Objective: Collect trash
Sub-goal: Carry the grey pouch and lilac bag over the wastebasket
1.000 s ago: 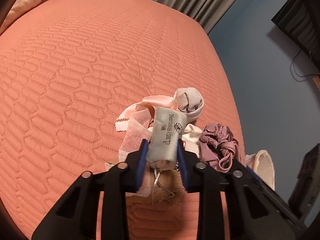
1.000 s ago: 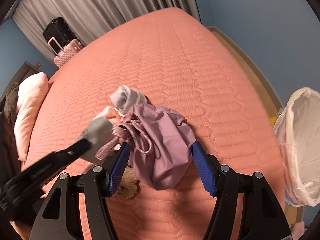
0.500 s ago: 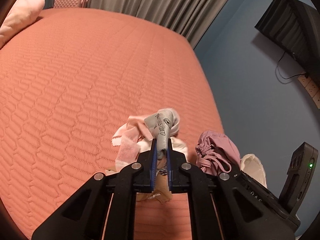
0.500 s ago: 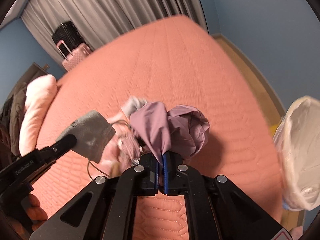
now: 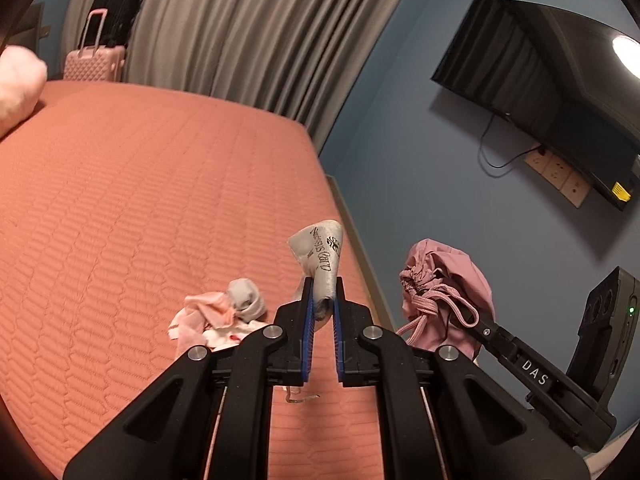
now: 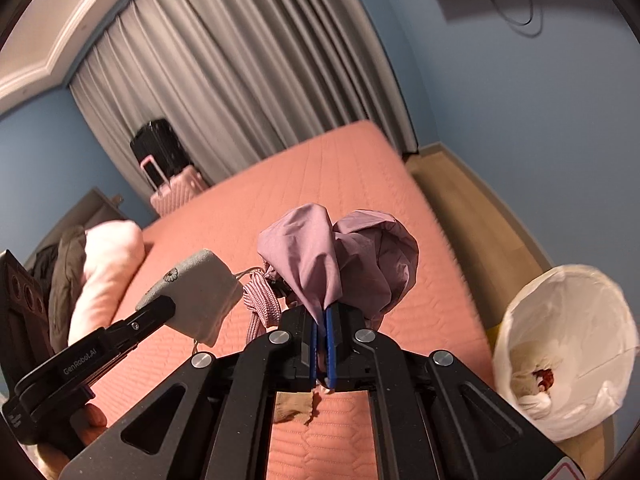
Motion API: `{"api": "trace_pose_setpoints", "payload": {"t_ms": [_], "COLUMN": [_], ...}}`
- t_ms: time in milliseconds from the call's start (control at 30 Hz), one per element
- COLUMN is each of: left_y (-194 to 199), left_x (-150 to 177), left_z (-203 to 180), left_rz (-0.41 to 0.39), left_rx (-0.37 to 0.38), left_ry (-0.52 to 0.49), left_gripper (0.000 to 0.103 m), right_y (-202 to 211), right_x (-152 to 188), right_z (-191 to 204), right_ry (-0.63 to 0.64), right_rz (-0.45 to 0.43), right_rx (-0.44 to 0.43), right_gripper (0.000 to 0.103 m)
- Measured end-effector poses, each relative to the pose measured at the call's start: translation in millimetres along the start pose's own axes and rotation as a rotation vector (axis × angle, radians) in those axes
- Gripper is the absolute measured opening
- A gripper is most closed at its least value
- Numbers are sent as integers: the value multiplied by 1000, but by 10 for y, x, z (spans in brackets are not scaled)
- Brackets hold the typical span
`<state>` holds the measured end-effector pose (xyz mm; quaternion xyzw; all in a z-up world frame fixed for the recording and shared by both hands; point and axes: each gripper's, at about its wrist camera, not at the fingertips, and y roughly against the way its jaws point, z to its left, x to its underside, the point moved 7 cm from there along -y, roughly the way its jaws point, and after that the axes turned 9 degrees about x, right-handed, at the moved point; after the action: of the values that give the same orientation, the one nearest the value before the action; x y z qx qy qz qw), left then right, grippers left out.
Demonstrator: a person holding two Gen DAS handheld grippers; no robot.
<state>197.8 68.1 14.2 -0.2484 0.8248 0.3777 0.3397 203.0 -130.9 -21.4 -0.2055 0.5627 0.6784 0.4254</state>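
My left gripper (image 5: 321, 302) is shut on a grey printed pouch (image 5: 320, 252) and holds it above the salmon bed (image 5: 140, 200); the pouch also shows in the right wrist view (image 6: 196, 292). My right gripper (image 6: 323, 322) is shut on a mauve drawstring bag (image 6: 340, 256), lifted off the bed; the bag also shows in the left wrist view (image 5: 444, 280). A pile of pink and white scraps with a grey sock (image 5: 222, 312) lies on the bed below the left gripper. A tan scrap (image 6: 294, 406) lies under the right gripper.
A bin lined with a white bag (image 6: 568, 352) stands on the floor right of the bed. A pink pillow (image 6: 108, 264), suitcases (image 5: 100, 52) and grey curtains (image 5: 240, 32) are at the far end. A TV (image 5: 540, 92) hangs on the blue wall.
Both grippers closed on their items and lifted them off the bed. The views tilted up toward the curtains and wall, and the scrap pile stayed on the bed.
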Motion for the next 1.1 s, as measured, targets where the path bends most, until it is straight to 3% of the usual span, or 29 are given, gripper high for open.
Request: {"api": "trace_pose_setpoints", "payload": {"t_ms": [500,733,1100], "left_y": [-310,-492,-774], "left_x": [104,313,650], "left_z": [-1229,-1756,-2265], "left_rz": [41,87,168], "left_rx": [145,211,277], "left_ry": [-193,-272,-349], "left_gripper": [8,8,9], "right_y": [920,1163,1425], "right_x": [-301,-253,-124], "right_z": [-941,-1463,-2156], "right_ry": [-98,-154,-231], "right_rz": [-137,-159,-177], "right_rx": [86,148,229], "right_gripper": [3,3,3]}}
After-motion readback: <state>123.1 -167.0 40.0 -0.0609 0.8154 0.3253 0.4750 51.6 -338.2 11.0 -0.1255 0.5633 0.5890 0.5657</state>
